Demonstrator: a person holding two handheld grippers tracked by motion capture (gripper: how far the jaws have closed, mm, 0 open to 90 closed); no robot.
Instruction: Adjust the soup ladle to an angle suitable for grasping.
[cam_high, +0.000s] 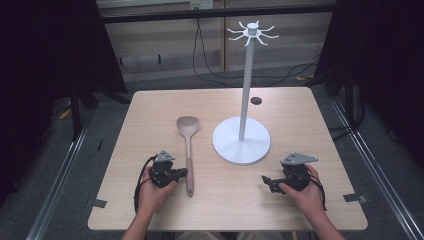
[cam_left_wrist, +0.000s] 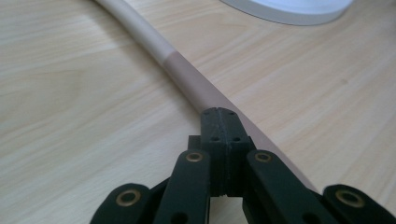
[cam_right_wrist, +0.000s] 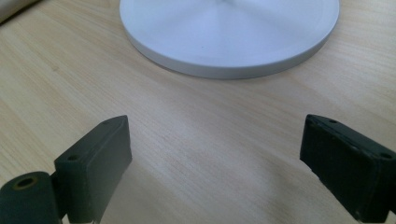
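- A pale wooden worktop (cam_high: 150, 107) stands in a dark-curtained room, cables trailing along the back wall.
- The spoon (cam_high: 188, 145) lies flat left of centre, bowl toward the far edge, handle pointing at the near edge, probably so it can be taken by the handle.
- The left gripper (cam_left_wrist: 219, 122), jaws pressed together and empty, rests just beside that handle.
- The right gripper (cam_right_wrist: 215, 154), jaws wide apart, sits near the right edge facing the white hook stand (cam_high: 242, 140), likely waiting.
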